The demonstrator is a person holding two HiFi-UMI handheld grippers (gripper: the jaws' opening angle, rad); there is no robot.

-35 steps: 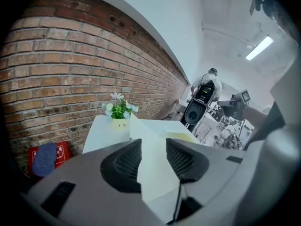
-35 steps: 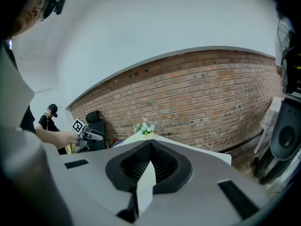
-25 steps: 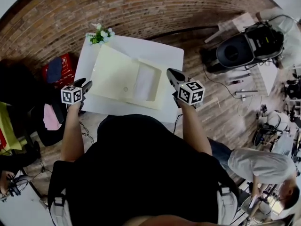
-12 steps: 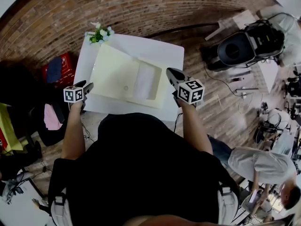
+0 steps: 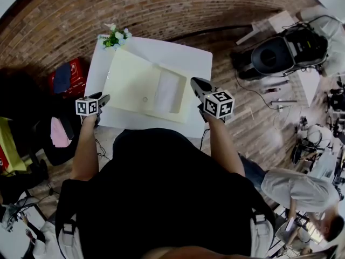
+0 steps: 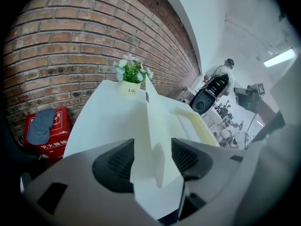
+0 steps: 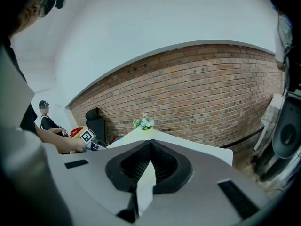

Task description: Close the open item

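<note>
**Box lies open as your left gripper backs off its corner**

Since the earlier frame your left gripper has drifted a little along the near left edge of the table, and its jaws have spread wider. Your right gripper has kept its post.

Head view: the cream box lies flat and open on the white table, with its broad lid panel to your left and its recessed tray to your right. The left gripper hangs just off the lid's near left corner, and the right gripper sits at the tray's right rim. A flower pot stands at the far left corner.

Left gripper view: the jaws of the left gripper stand released. A thin panel of the box, seen edge-on, lines up in the gap, and neither pad presses on it. The flower pot shows beyond.

Right gripper view: the right gripper is clenched, with a cream sliver of the box caught between its pads.

The closing looks not yet begun. This reads as the approach to the lid, with the right side steadying the tray. The next move probably calls for you to bring the left jaws onto the lid's free edge, grip it, then swing the panel up and over onto the tray without dragging the box across the table
</note>
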